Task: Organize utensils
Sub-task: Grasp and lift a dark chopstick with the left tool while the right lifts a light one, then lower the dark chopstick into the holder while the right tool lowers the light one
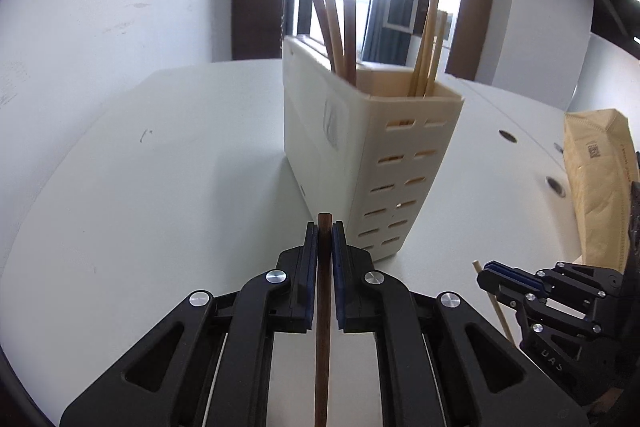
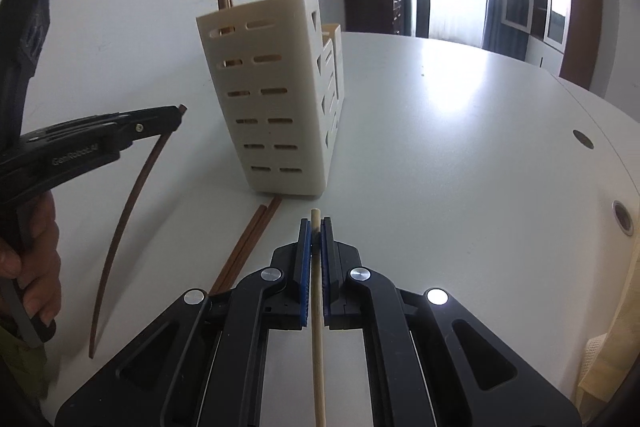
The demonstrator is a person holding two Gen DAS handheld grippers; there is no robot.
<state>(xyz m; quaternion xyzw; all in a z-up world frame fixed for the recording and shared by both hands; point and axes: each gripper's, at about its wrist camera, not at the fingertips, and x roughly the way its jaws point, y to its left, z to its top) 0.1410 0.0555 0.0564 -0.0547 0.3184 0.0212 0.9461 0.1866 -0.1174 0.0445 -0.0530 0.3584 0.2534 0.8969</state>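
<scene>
2 grippers are each squeezing 1 stick near the holder [image 1: 360,163]. L gripper [image 1: 325,227] is pinching a dark stick [image 1: 323,327]; R gripper [image 2: 315,227] is pinching a pale stick [image 2: 318,347]. Sticks look light, stiff & slippy, so pinching near the top is prob best.

Left gripper [image 1: 324,227], right gripper [image 2: 316,223]: black angular linkages, silver round screws, blue finger pads [image 2: 304,267]. White "GenRobot.AI" lettering. Bare-skinned hand [image 2: 36,251].

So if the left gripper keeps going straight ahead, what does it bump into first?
Probably the cream utensil holder. The left gripper, shut on a dark chopstick, points at its lower corner, so the chopstick tip would likely touch first. Depth is hard to judge.
</scene>
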